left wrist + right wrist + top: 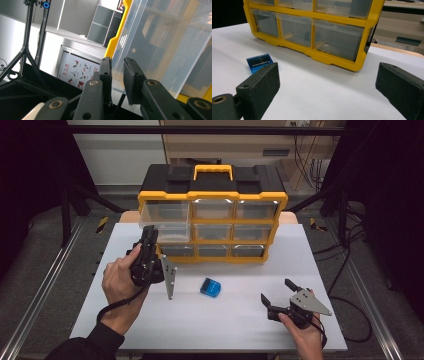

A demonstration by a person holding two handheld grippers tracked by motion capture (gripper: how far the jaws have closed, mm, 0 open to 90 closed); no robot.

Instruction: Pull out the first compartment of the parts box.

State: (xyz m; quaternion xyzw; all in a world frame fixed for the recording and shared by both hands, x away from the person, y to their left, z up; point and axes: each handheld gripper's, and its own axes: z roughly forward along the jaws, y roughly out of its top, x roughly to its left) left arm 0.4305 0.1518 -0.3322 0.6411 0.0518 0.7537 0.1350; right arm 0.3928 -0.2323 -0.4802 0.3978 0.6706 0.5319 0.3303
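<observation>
Drawer [165, 222]: clear plastic, pulled partway out of the top-left slot of the cabinet [212, 222], which stands at the tabletop's far edge; its front lip hangs out over the far-left part of the tabletop.
Handling: looks light, thin-walled and smooth, so probably slippery and a bit springy; likely to bind if pulled crooked.
Hold: best on the front wall's lower rim, drawn straight along the slot.
Left gripper [147, 240]: nearly closed around the drawer's front wall; in the left gripper view the clear edge [117, 75] runs down into the narrow gap between the two pads, the left pad [106, 75] on its outside. Whether they truly squeeze it cannot be told.
Card [210, 287]: small blue packet, flat near the tabletop's middle, well apart from both grippers.
Right gripper [277, 292]: spread wide and empty, low over the near-right corner, pointed towards the card and cabinet.
Tabletop [225, 320]: white.
</observation>
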